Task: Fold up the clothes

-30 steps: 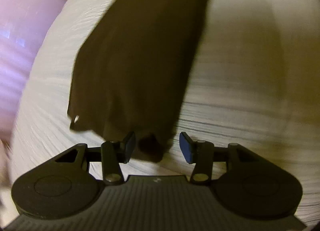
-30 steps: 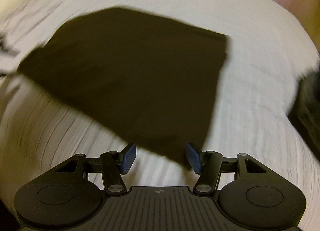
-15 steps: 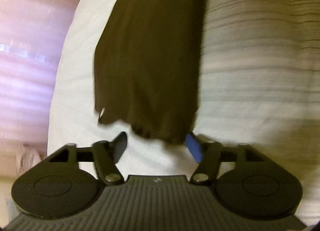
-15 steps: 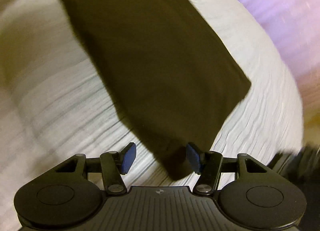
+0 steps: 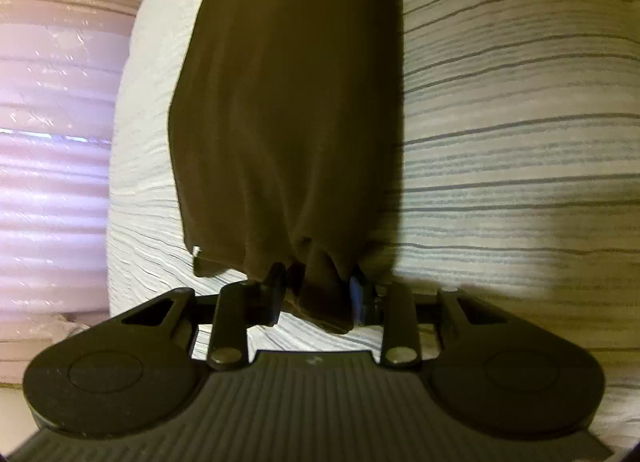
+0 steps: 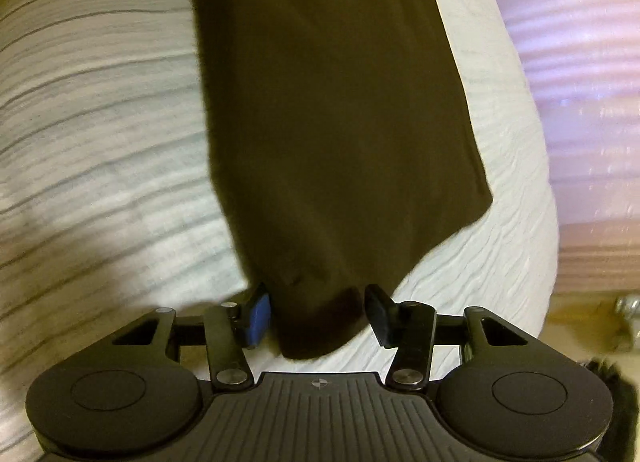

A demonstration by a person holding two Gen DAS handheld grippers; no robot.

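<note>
A dark brown garment (image 5: 288, 102) lies folded lengthwise on the white striped bedding (image 5: 520, 142). My left gripper (image 5: 318, 296) is shut on the garment's near corner, the cloth bunched between the pads. In the right wrist view the same garment (image 6: 332, 122) stretches away from me. My right gripper (image 6: 320, 316) is open, its fingers on either side of the garment's other near corner, which lies between them on the bedding (image 6: 100, 142).
The bed's edge curves at the left of the left wrist view, with pink floor (image 5: 48, 142) beyond. Pink floor (image 6: 592, 102) also shows right of the bed in the right wrist view. A dark furry thing (image 6: 618, 402) sits at the lower right.
My left gripper has closed on the garment's near corner. Both grippers have moved in toward the garment's near corners, which now sit between the fingers, and the garment looks narrower and straighter.
</note>
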